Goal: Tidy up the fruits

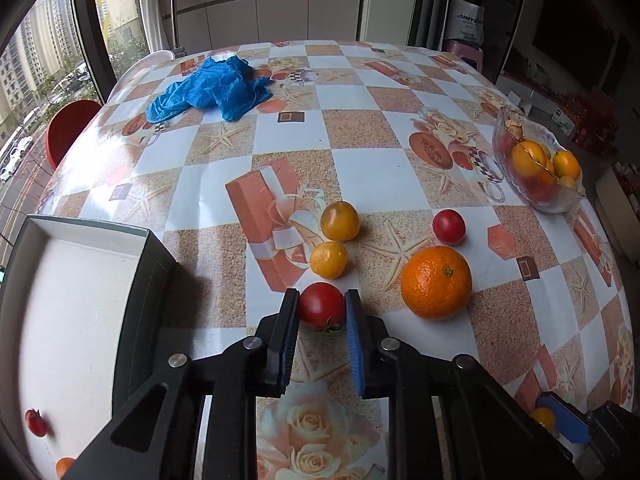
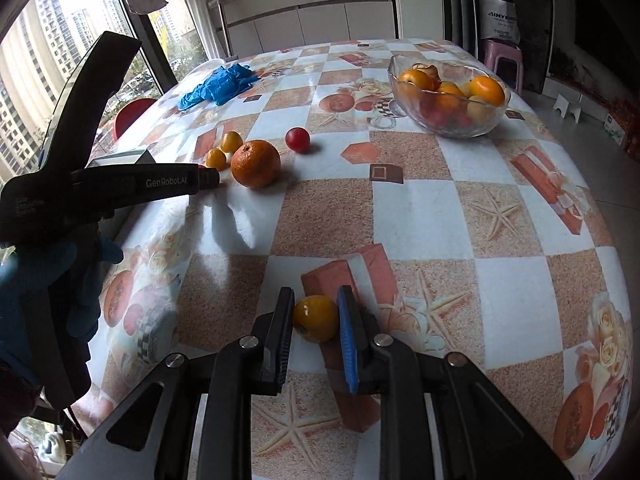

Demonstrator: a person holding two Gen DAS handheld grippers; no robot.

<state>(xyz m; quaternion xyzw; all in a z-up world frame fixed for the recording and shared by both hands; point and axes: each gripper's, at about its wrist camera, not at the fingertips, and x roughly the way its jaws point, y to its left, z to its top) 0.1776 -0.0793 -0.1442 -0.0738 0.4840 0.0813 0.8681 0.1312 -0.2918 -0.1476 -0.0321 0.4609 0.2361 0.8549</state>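
In the left wrist view my left gripper is shut on a red tomato that rests on the checked tablecloth. Just beyond it lie two yellow fruits, a big orange and a small red tomato. To the left stands an open box with a red tomato inside. In the right wrist view my right gripper is shut on a yellow fruit near the table's front. A glass bowl of oranges and other fruit stands far right.
A crumpled blue glove pile lies at the far left of the table. A red chair stands by the window beyond the table edge. A blue-gloved hand holds the left gripper's handle.
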